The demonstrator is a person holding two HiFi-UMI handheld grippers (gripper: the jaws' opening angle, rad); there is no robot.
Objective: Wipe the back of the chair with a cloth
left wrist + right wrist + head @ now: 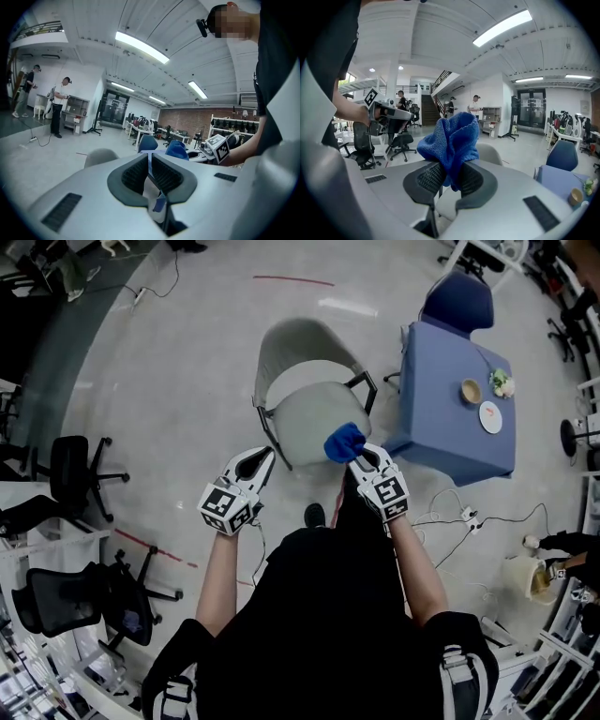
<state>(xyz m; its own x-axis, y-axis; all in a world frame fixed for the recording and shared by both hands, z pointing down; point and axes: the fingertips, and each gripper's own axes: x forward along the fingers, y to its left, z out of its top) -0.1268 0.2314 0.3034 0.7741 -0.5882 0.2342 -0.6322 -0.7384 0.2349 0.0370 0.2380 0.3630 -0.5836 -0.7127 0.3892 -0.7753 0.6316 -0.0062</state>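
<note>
The right gripper [450, 177] has its jaws clamped on a bunched blue cloth [451, 138], which sticks up above them. In the head view the cloth [344, 442] is held over the near right edge of the grey chair [305, 348] seat, short of the chair's back. The left gripper [150, 172] is beside the seat's near left edge. Its jaws seem drawn together with only a thin slit between them, holding nothing. A blue table [441, 432] stands to the right of the chair.

One grey chair [309, 399], one blue chair [457, 301], one cloth [344, 442], one left gripper [265, 457] and one right gripper [362, 457], one surface [441, 357] bearing one bowl [471, 391], one plate [490, 416]
</note>
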